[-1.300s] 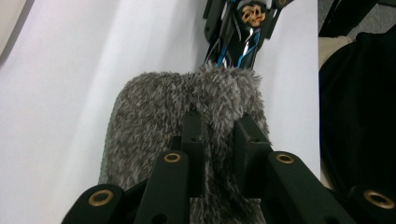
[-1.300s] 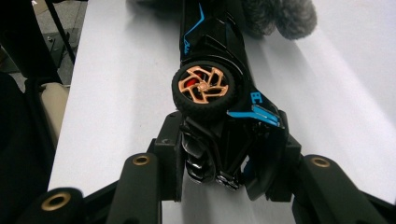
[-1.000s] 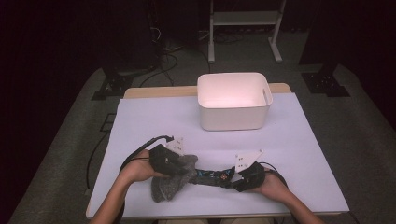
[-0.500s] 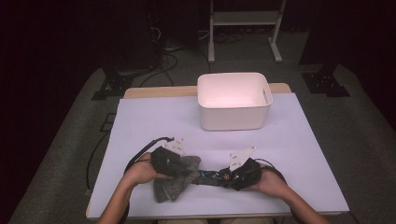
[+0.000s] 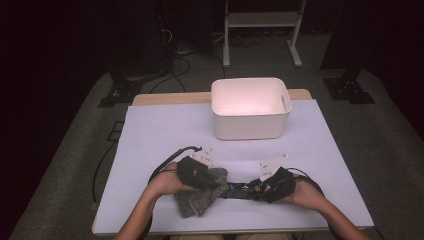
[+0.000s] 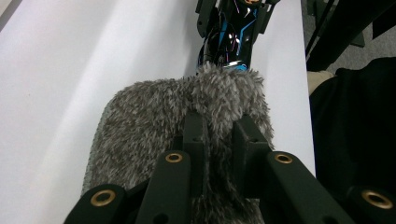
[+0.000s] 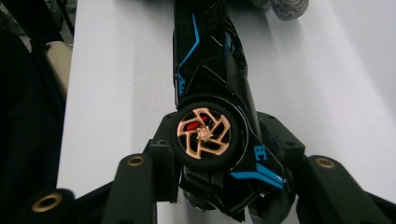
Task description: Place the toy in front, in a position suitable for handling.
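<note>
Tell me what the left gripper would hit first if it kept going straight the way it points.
The left gripper is shut on the grey fuzzy cloth. Just past the cloth lies the black and blue toy car, probably the first thing met; it looks close, though depth is unclear.

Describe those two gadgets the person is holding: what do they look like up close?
Each is a chunky black handheld tool. The left gripper and the right gripper both end in two black jaws joined by black link arms with brass-coloured rivets. In the high view each carries a grey three-cornered plate on top and trails a black cable. The forearms are bare, no sleeves.
</note>
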The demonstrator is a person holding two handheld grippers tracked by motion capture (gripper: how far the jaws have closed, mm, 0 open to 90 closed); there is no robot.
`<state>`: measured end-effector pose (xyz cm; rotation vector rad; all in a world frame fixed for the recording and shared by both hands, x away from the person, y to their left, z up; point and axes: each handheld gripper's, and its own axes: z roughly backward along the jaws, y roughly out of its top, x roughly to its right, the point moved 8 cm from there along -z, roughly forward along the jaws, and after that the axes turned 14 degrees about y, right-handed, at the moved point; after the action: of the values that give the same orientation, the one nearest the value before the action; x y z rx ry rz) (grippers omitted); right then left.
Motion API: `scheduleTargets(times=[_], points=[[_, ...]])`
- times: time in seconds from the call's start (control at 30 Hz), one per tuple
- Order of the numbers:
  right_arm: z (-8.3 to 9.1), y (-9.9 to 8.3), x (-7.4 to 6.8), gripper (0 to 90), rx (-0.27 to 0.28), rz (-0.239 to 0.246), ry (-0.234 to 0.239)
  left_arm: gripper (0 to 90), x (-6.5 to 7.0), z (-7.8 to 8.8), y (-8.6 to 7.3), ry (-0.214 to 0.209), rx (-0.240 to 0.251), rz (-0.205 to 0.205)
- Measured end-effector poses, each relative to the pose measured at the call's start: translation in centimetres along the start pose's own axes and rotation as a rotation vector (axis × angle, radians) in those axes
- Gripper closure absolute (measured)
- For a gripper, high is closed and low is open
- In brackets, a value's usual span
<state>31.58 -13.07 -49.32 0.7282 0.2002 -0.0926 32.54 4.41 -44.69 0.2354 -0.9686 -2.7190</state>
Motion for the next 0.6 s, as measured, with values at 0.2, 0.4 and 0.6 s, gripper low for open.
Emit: scheduleTargets(times=[0.2,0.4,0.6], points=[[-0.1,0.9,-0.1,48.3,-0.024,0.004,0.014,77.8,0.1,-0.1,0.1,-0.012,-0.006,-0.010],[-0.7,2.9,0.0,48.6,-0.046,0.022,0.031,77.8,0.2,0.0,0.1,-0.005,-0.009,-0.015],[-1.8,4.3,0.1,51.9,-0.073,0.044,0.040,77.8,0.1,0.0,0.0,-0.008,0.000,-0.008]])
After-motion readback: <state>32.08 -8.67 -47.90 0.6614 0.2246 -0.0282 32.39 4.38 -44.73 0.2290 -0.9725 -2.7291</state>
